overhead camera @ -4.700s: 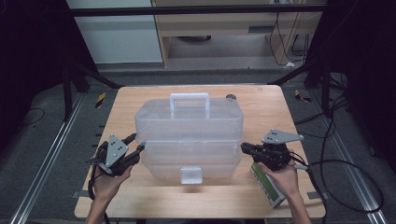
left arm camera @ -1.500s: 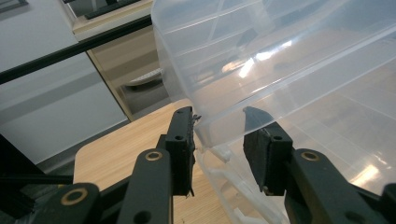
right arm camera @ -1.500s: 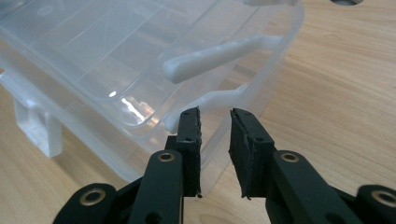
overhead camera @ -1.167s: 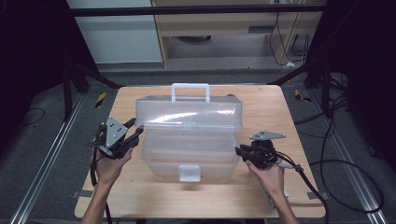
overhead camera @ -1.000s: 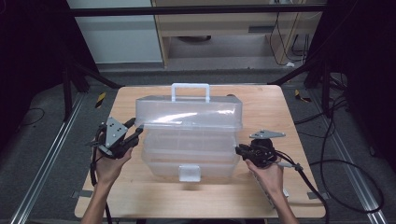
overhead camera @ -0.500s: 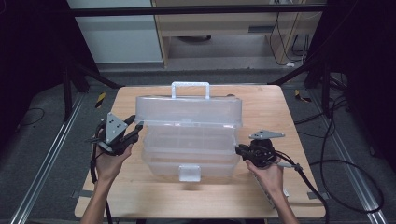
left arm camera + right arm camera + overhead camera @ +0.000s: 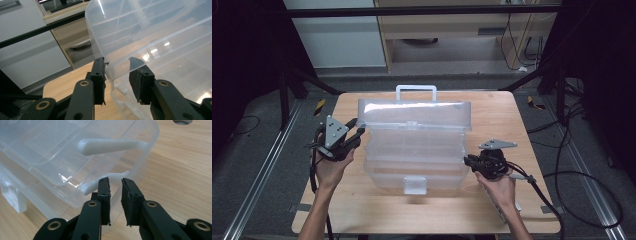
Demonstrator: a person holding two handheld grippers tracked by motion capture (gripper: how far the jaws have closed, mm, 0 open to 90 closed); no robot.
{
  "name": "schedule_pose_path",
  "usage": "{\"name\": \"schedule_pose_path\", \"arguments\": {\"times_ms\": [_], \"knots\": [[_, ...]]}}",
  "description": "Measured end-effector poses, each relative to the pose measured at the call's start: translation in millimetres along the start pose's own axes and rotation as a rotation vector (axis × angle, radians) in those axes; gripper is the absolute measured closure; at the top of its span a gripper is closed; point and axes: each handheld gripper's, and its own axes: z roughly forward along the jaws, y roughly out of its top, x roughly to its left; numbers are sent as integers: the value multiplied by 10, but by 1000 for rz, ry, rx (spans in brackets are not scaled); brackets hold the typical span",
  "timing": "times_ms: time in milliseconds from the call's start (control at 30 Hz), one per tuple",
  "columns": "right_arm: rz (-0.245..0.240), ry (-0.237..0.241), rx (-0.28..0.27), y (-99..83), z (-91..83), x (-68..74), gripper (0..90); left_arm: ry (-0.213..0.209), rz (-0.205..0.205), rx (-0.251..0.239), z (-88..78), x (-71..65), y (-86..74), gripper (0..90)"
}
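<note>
Clear plastic organiser box [image 7: 414,150] in the middle of the wooden tabletop [image 7: 492,210], lid raised, a gripper at each end.

The box is see-through moulded plastic with ribbed divider trays, a milky white carry handle [image 7: 416,90] toward the far edge and a white latch [image 7: 414,185] toward the near edge; its lid [image 7: 414,115] stands up, glossy with glare. The left gripper [image 7: 117,71], matte black with brass-ringed pivots, has been closing and straddles the lid's left rim; whether the pads press it I cannot tell. The right gripper [image 7: 115,185] is at the box's right end, ridged pads close together by a white swing arm [image 7: 100,183]; a grip cannot be made out. The tabletop is pale wood grain. No readable writing.
</note>
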Motion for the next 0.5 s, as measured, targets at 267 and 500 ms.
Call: {"name": "schedule_pose_path", "arguments": {"times_ms": [267, 500], "knots": [[-2, -1, 0, 0, 0, 1, 771, 15, -3, -8, 27, 5, 33, 663], [-3, -1, 1, 1, -1, 0, 771, 31, -5, -11, 66, 23, 64, 693]]}}
